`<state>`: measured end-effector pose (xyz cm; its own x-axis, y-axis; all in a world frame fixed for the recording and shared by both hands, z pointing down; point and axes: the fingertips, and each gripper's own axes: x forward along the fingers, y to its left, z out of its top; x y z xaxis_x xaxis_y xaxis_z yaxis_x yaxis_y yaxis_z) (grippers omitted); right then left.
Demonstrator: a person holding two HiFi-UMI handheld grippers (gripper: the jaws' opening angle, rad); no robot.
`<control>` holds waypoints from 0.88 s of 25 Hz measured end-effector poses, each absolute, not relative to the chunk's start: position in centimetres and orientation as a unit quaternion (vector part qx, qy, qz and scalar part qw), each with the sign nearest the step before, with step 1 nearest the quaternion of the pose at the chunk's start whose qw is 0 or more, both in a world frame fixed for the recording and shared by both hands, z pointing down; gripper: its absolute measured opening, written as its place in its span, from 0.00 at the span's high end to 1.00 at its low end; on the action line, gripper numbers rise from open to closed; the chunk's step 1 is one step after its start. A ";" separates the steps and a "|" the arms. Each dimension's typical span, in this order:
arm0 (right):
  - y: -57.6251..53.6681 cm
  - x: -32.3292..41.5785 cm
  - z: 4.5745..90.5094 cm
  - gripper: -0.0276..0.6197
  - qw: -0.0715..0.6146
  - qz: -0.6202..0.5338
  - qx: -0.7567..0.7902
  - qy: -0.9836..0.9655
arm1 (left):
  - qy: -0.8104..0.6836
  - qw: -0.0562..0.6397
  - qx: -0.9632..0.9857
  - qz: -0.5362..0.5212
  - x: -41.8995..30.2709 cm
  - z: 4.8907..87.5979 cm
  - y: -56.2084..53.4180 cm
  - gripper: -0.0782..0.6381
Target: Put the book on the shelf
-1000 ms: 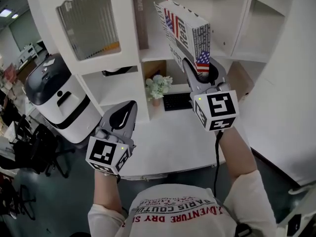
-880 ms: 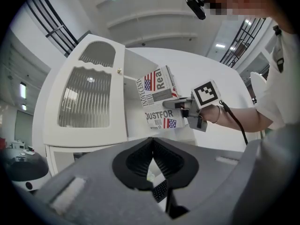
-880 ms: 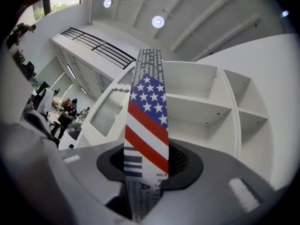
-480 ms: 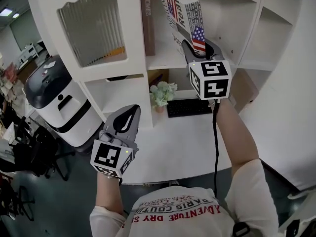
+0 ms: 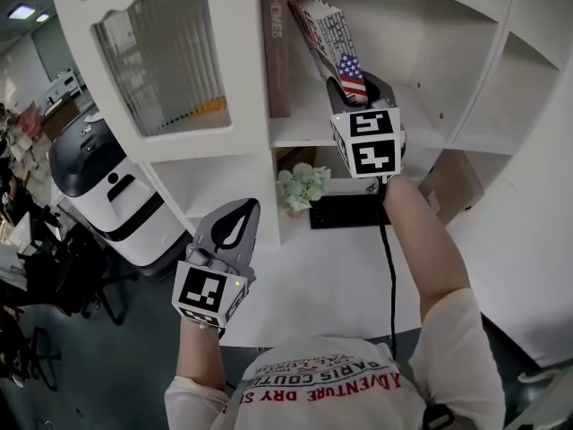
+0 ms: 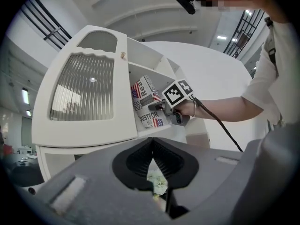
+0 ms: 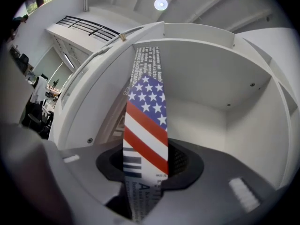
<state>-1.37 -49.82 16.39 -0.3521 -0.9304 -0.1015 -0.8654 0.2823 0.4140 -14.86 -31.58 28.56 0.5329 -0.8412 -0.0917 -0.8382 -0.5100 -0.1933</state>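
White shelf [image 5: 430,61]: smooth painted panels are seen, with square open compartments and a ribbed glass door at left. A white worktop [image 5: 313,267] is seen below, flat and matte.

Book [image 5: 333,38]: it is held inside the upper compartment, tilted with its top toward an upright brown book [image 5: 277,52]. Contact with the shelf board cannot be told. A glossy printed cover with a flag pattern is seen. It is judged stiff, light to moderate and a bit slippery, best taken at the lower edge across its thickness.

Right claw [image 5: 354,88]: it is pinched on the book's lower end.

Left claw [image 5: 235,227]: it is pressed together, empty, and held low over the worktop edge.

A dark keyboard [image 5: 345,211] and a small potted plant [image 5: 303,186] are seen on the worktop.
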 end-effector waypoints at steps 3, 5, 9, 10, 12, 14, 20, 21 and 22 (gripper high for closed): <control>-51.0 -2.3 16.2 0.72 0.076 -0.199 0.560 -0.801 | 0.490 0.104 -0.865 -0.009 -15.0 29.0 -32.9 0.88; -51.9 -2.7 16.2 0.72 0.075 -0.194 0.557 -0.804 | 0.489 0.105 -0.866 -0.014 -14.8 29.4 -33.7 0.88; -53.4 -4.1 16.6 0.70 0.094 -0.185 0.535 -0.819 | 0.489 0.102 -0.866 -0.030 -14.6 30.0 -35.4 0.88; -53.8 -4.6 16.7 0.68 0.099 -0.181 0.528 -0.824 | 0.492 0.101 -0.864 -0.029 -14.9 30.0 -35.7 0.88; -54.4 -5.5 16.8 0.64 0.109 -0.176 0.514 -0.833 | 0.497 0.100 -0.862 -0.026 -15.3 29.8 -36.3 0.88; -54.9 -6.1 16.9 0.61 0.115 -0.173 0.501 -0.840 | 0.499 0.101 -0.860 -0.025 -15.5 29.7 -36.7 0.88; -56.3 -6.8 17.0 0.57 0.126 -0.165 0.485 -0.850 | 0.499 0.092 -0.861 -0.028 -15.5 30.6 -37.7 0.88; -56.4 -6.9 17.0 0.56 0.126 -0.163 0.482 -0.851 | 0.499 0.091 -0.861 -0.029 -15.5 30.7 -37.8 0.88; -56.5 -6.9 17.1 0.56 0.127 -0.162 0.480 -0.853 | 0.499 0.091 -0.861 -0.029 -15.5 30.8 -37.9 0.88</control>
<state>-6.95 -56.51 17.06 -0.5062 -0.8602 0.0609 -0.7781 0.4861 0.3979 -15.49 -37.88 30.82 0.5006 -0.8648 -0.0404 -0.8543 -0.4858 -0.1849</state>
